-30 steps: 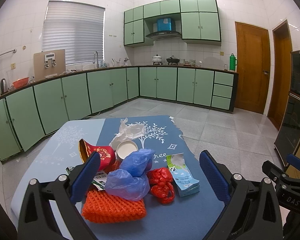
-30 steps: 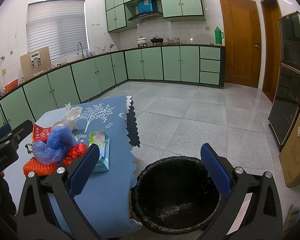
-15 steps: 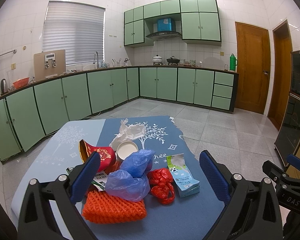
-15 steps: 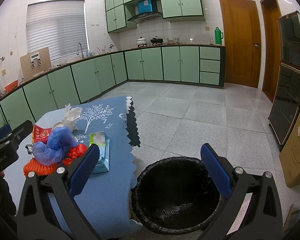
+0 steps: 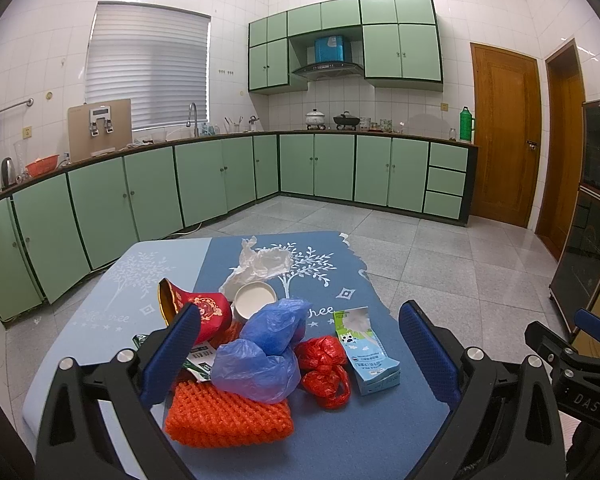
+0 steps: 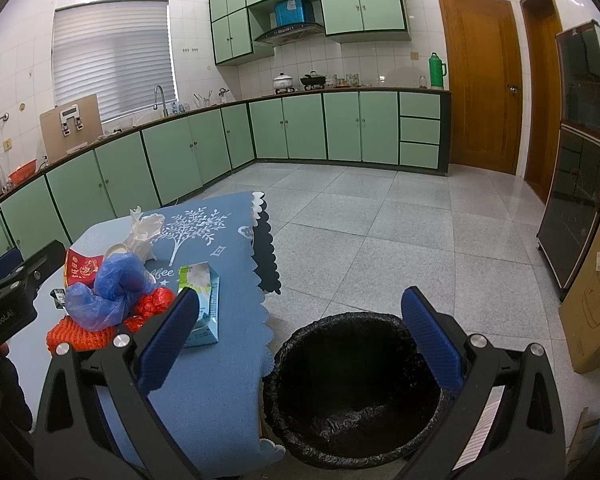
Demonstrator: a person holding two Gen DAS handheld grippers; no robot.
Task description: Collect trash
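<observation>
A heap of trash lies on the blue table: an orange mesh, a blue plastic bag, a red plastic bag, a milk carton, a red paper cup, a white lid and a crumpled white bag. My left gripper hangs open above the near side of the heap, holding nothing. My right gripper is open and empty above the bin, which is lined with a black bag and stands on the floor right of the table.
Green cabinets run along the left and far walls. Grey tiled floor spreads beyond the table. A dark glass-fronted cabinet and a cardboard box stand at the right, near two wooden doors.
</observation>
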